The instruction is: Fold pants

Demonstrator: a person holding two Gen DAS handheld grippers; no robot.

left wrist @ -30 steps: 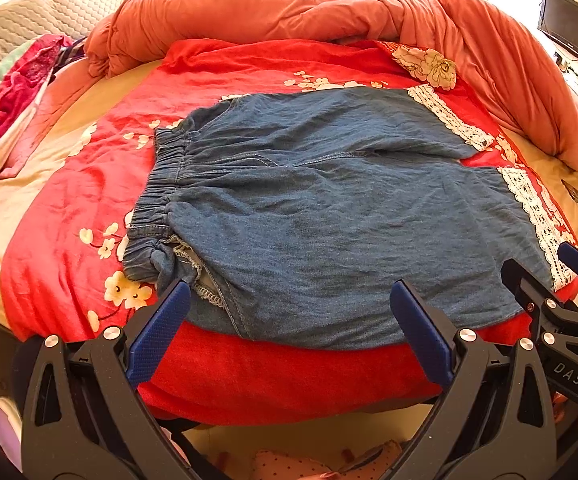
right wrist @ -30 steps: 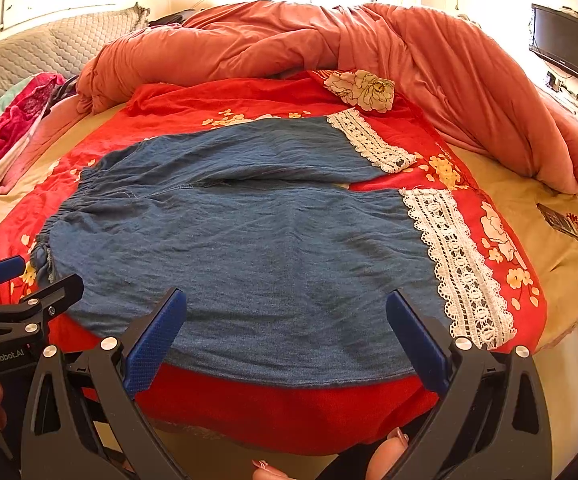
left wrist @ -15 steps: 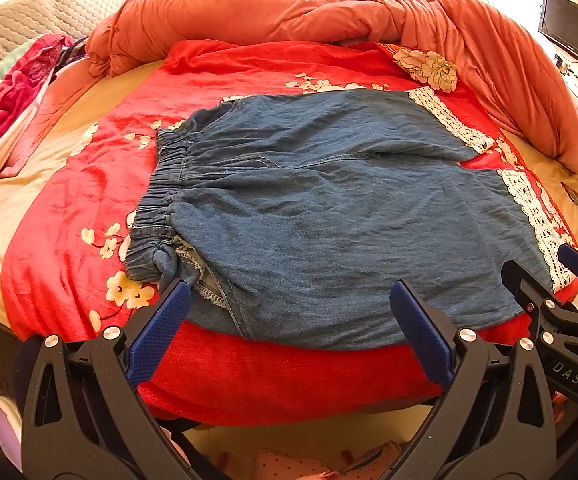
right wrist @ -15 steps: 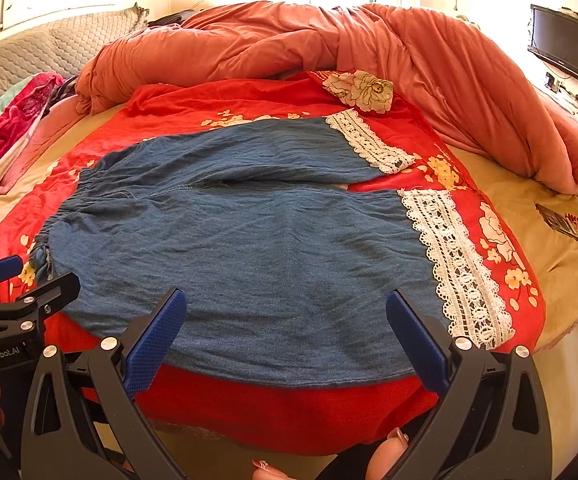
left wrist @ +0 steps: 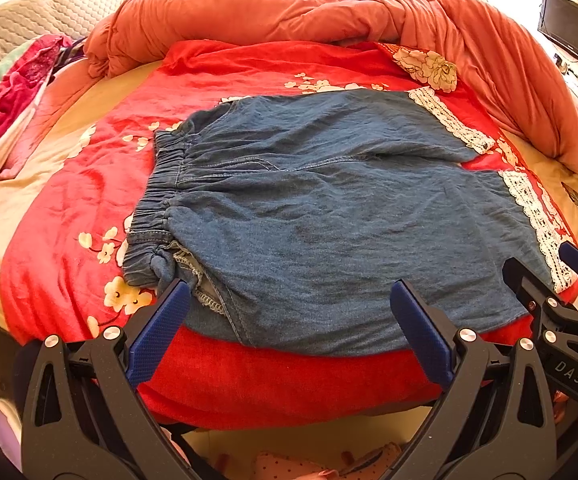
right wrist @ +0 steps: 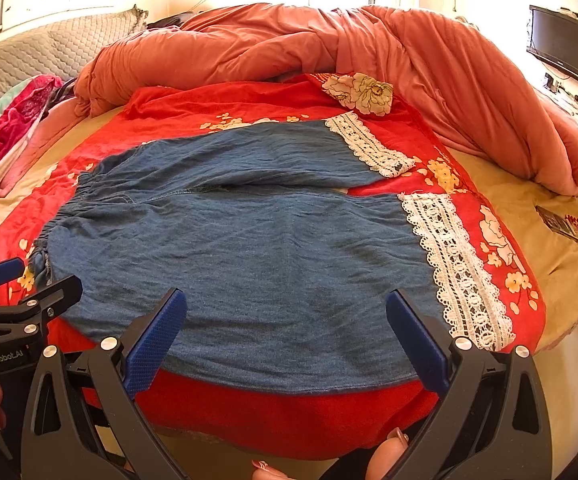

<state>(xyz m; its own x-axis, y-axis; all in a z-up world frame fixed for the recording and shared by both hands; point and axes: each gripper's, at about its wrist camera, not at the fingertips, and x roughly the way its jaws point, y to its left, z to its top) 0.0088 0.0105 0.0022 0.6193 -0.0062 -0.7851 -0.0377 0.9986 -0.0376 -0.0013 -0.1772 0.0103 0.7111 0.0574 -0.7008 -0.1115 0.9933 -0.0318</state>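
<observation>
The pants [left wrist: 329, 216] lie spread flat on the red blanket [left wrist: 69, 208], waistband toward 9 o'clock, lace cuffs [right wrist: 453, 268] toward 3 o'clock. The left gripper [left wrist: 289, 328] and right gripper [right wrist: 285, 332] hover at 6 o'clock above the near edge, fingers wide apart, holding nothing

Near edge open; bunched duvet [right wrist: 429, 64] blocks far side.
</observation>
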